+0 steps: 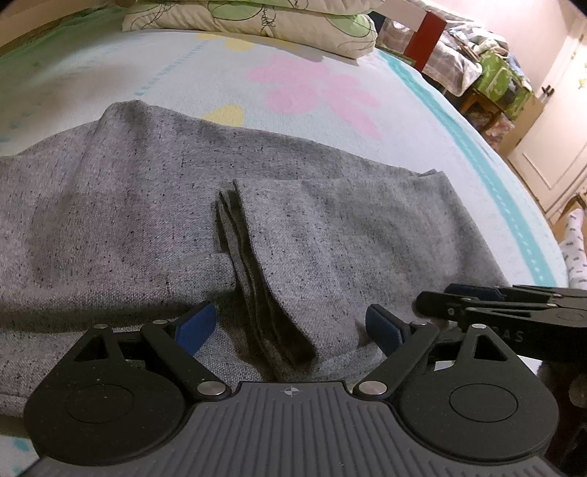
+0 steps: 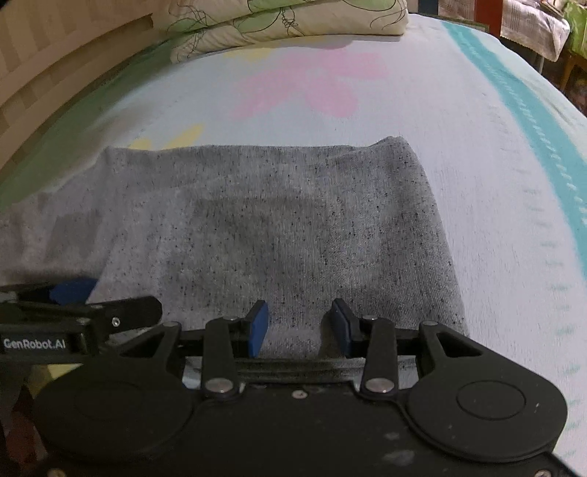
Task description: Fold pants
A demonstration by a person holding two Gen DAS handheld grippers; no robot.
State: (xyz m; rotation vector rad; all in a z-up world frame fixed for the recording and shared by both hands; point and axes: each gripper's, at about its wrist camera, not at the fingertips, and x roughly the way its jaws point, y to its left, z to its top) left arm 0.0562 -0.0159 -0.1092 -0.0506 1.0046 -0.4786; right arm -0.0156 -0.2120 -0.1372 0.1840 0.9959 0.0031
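Pants of grey speckled knit fabric point(image 2: 264, 227) lie partly folded on the pale flower-printed bedspread point(image 2: 477, 154), hem layers stacked near the left gripper point(image 1: 290, 326). To fold well, take all stacked layers at the near edge together and carry both corners over evenly. Left gripper: jaws spread wide, straddling the hem stack, pads not pressing. Right gripper point(image 2: 300, 326): jaws partly apart above the cloth, grasping nothing.

Flowered pale-blue bedspread point(image 1: 330, 91), patterned pillows point(image 1: 256, 22) at the head, white door point(image 1: 550, 146) far right, dim warm light.
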